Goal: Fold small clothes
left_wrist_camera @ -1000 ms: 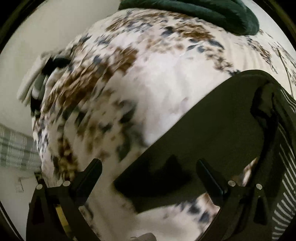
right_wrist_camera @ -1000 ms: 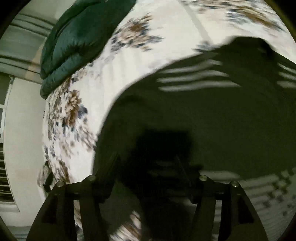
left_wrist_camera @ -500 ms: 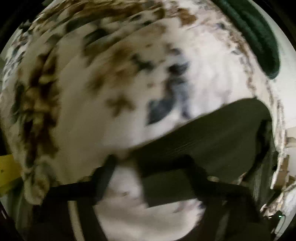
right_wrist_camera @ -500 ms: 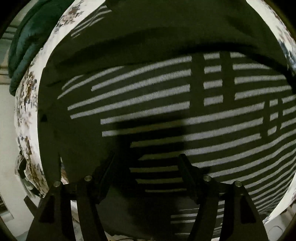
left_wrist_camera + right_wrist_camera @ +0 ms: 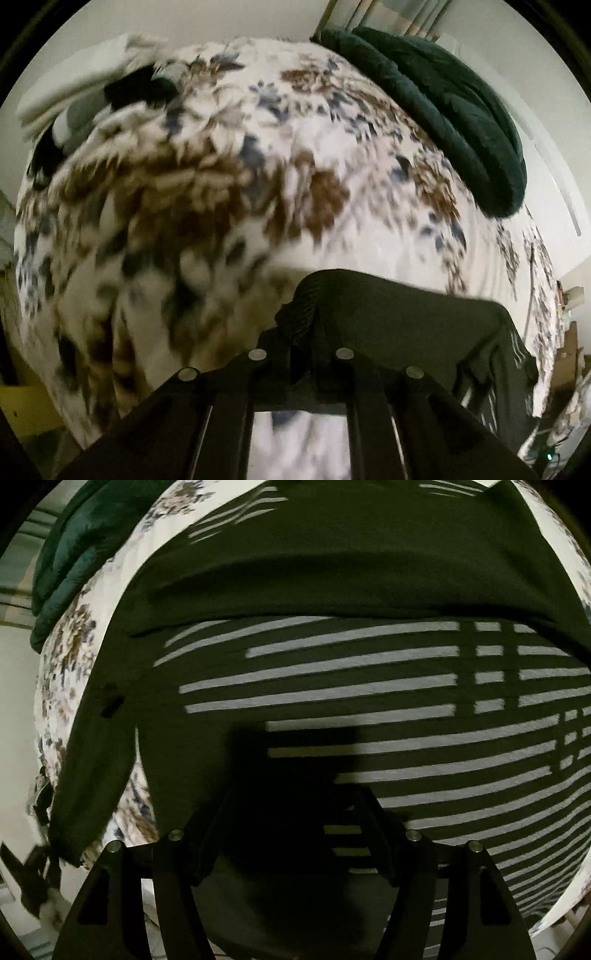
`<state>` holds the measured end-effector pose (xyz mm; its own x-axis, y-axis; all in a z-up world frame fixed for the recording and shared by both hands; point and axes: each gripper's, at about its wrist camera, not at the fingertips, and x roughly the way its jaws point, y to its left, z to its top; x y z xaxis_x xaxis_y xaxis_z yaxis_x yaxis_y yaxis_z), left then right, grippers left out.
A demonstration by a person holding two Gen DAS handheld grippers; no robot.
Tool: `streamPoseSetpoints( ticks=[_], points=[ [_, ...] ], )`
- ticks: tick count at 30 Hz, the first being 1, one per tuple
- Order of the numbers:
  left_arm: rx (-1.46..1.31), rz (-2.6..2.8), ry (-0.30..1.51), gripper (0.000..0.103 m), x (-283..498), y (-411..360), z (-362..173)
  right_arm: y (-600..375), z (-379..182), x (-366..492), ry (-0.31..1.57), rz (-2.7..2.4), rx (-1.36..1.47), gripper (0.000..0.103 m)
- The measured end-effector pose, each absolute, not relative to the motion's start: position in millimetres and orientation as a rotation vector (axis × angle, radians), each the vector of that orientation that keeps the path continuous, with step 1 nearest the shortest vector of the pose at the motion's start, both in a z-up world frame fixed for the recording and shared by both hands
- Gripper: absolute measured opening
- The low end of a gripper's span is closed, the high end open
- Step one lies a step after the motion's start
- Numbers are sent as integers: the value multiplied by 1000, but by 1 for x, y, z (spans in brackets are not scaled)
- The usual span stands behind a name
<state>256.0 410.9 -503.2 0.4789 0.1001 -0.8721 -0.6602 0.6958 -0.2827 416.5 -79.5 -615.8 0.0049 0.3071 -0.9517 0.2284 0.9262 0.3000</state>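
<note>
My left claw (image 5: pixel 301 354) is clamped on a corner of the dark striped shirt (image 5: pixel 332 686), lifting it to fold over — my right claw (image 5: pixel 291 834) hovers apart above the shirt spread on the bed (image 5: pixel 221 184).

You're working over a bed spread with a white floral sheet (image 5: pixel 236 177) printed in brown and blue-grey, and a dark green quilted blanket (image 5: pixel 443 110) lies bunched along its far edge. Behind that blanket you have a pale wall (image 5: pixel 554 122) and a strip of curtain (image 5: pixel 388 14), with more plain pale wall (image 5: pixel 14 686) off the sheet's side in your right wrist view. The light is dim and the left view is smeared by motion blur.
</note>
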Motion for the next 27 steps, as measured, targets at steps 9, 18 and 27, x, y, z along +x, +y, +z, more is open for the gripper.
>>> streamPoseSetpoints(
  ticks=[9,18,27],
  points=[
    [-936,498,991,13,238,454,-556,-34,-626,411,1623,91,450,69],
    [-1328,469,907,64,199,430,-595,-17,-639,415,1640,72,434,69],
    [-1054,578,839,5,245,442,-574,-13,-640,429,1601,45,384,69]
  ],
)
